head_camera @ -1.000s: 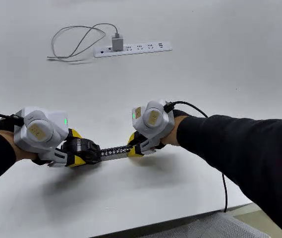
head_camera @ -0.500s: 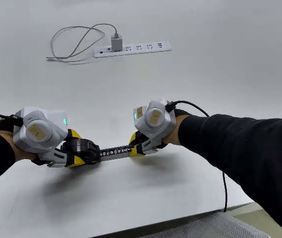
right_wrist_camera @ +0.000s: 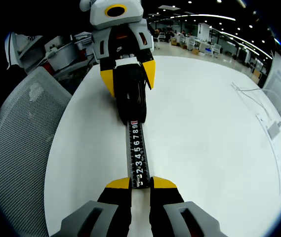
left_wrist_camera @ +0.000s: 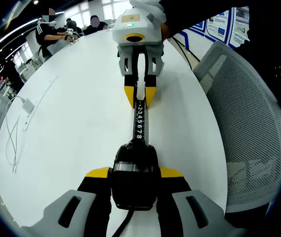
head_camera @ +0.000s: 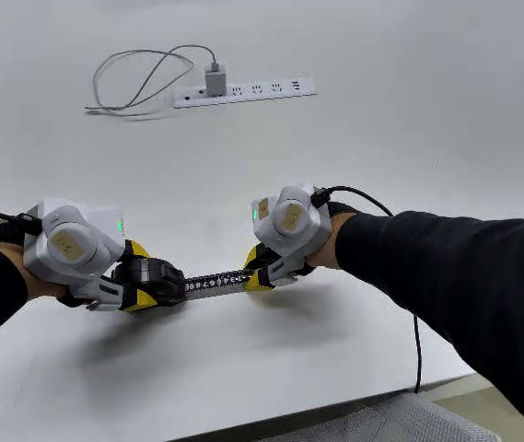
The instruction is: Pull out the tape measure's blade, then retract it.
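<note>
We hold the left gripper (left_wrist_camera: 135,174) clamped on the black, rounded plastic tape measure case (left_wrist_camera: 134,163). Its yellow-tipped jaws press the case from both sides. In the head view the case sits just above the white table (head_camera: 381,138), near the table's front edge and low on our left.

From the mouth of the case runs a short length of narrow black metal blade with white numerals (right_wrist_camera: 136,148). It stretches straight across to the right gripper (right_wrist_camera: 140,183). In the right gripper view we can read the numerals from 2 up to 9, the higher ones nearest the case. The right gripper's yellow-tipped jaws are drawn together on the blade's free end and pinch it between them. The two grippers face each other, nose to nose along the blade, with the pulled-out length of blade between them. In the head view the blade slopes slightly, its right end a little higher than the case end.

Our black sleeve (head_camera: 446,267) reaches in from the right, and a thin black cable (head_camera: 416,341) hangs over the table's edge. Well apart from the grippers, at the far side of the table, lies a long white power strip (head_camera: 262,89). A white plug-in charger (head_camera: 217,79) stands in it, and its pale cord (head_camera: 133,74) is looped to the left. Beside the table, in the left gripper view, we see a grey mesh chair back (left_wrist_camera: 249,123).
</note>
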Motion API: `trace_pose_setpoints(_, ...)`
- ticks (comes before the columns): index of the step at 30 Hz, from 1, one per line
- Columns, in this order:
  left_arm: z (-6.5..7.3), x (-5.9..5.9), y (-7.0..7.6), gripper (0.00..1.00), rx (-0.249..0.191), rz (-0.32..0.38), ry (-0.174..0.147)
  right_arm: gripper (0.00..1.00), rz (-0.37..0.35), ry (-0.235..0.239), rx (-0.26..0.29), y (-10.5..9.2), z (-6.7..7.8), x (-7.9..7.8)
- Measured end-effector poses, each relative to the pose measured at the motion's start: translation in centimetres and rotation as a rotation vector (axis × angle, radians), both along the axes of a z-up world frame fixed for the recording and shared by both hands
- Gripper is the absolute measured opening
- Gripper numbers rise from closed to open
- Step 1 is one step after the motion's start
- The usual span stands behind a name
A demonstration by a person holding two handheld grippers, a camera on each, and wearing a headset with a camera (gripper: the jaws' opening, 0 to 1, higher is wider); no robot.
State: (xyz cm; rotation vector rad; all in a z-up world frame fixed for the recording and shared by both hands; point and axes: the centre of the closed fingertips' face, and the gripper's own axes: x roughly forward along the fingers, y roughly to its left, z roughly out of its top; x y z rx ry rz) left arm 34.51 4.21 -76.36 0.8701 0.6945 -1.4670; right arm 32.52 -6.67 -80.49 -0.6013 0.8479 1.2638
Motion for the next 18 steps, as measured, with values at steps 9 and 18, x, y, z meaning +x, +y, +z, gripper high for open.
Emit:
trace_pose_setpoints(9, -0.01, 0.06, 0.00, 0.30, 0.000, 0.001, 0.000, 0.09, -0.007, 0.003, -0.003, -0.31, 0.03, 0.03)
trace_pose_setpoints(18, 0.03, 0.08, 0.01, 0.30, 0.000, 0.001, 0.000, 0.09, -0.008, 0.001, 0.001, -0.60, -0.01, 0.02)
